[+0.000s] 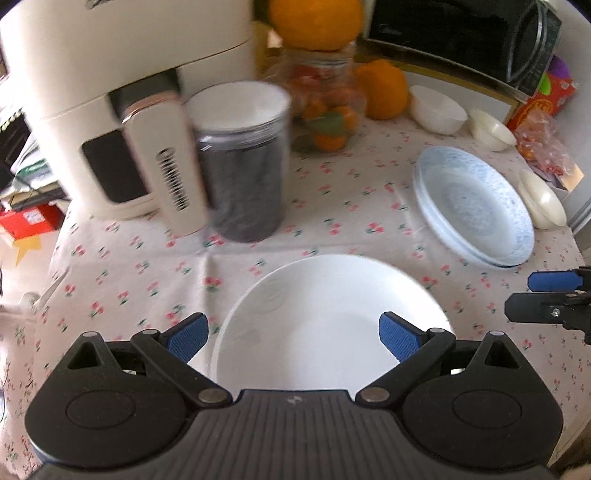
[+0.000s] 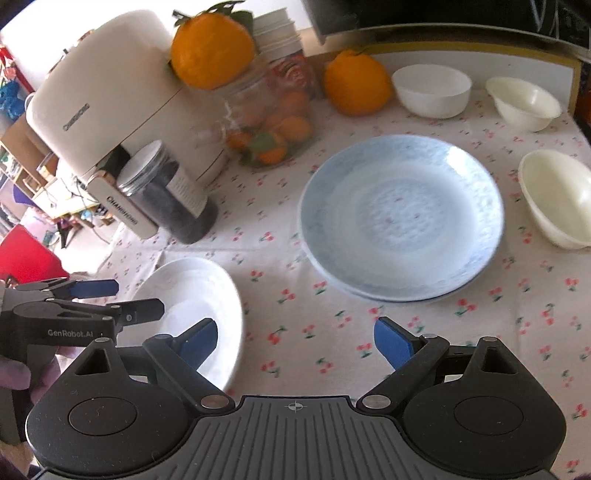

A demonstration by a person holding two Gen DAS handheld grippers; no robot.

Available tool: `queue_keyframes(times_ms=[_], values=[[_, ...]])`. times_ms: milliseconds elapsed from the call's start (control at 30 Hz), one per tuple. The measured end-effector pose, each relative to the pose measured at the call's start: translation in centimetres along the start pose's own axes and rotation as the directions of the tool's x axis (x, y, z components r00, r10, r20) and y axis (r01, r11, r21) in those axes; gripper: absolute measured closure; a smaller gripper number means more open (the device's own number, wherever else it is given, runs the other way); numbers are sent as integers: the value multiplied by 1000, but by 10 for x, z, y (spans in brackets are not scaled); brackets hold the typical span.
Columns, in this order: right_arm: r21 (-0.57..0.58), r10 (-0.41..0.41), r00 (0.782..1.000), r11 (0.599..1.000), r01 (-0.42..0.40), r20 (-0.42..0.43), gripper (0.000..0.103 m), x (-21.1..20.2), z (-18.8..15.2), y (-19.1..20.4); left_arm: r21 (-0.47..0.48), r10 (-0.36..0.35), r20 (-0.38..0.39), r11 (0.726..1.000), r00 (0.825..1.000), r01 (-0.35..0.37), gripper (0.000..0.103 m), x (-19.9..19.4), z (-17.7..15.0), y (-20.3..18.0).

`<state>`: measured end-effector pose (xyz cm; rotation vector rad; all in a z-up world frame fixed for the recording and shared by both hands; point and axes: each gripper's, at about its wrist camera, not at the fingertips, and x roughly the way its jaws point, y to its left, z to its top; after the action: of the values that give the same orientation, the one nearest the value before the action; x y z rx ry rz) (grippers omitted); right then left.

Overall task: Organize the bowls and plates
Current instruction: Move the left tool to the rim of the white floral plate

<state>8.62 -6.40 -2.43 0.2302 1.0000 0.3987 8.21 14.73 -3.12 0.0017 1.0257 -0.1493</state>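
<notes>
A plain white plate (image 1: 332,314) lies on the flowered tablecloth right in front of my left gripper (image 1: 294,338), which is open with its blue pads either side of the plate's near rim. To the right sits a stack of pale blue plates (image 1: 476,206). My right gripper (image 2: 295,343) is open over bare cloth, just short of the blue plates (image 2: 402,218); its left pad overlaps the white plate (image 2: 195,288). A white bowl (image 2: 432,90) and two cream bowls (image 2: 524,103) (image 2: 557,199) stand at the back right. Each gripper shows in the other's view: left gripper (image 2: 125,299), right gripper (image 1: 532,297).
A cream air fryer (image 1: 110,74) and a dark-filled jar (image 1: 243,162) stand at the back left. A glass jar of small fruit (image 2: 269,122) carries an orange (image 2: 210,48), with another orange (image 2: 356,83) beside it. A black microwave (image 1: 461,33) and a red packet (image 1: 543,107) line the far edge.
</notes>
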Motion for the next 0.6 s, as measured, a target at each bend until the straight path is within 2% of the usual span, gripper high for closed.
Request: queue_keyframes(times_ms=[267,467,600], values=[[2,47,998,999,-47,-46,10,18,-8,21,-65,-27,-54,998,998,24,12,3,-10,31],[28,91,993,996,-89,-76,10,31,-15,32,-123,-90,-90,989,992,78,26,2,-15,44],[50,125,989,991,-122,-79,10,36,-20,34,-147,-119,-114,984,986,101,40,3,-17,48]])
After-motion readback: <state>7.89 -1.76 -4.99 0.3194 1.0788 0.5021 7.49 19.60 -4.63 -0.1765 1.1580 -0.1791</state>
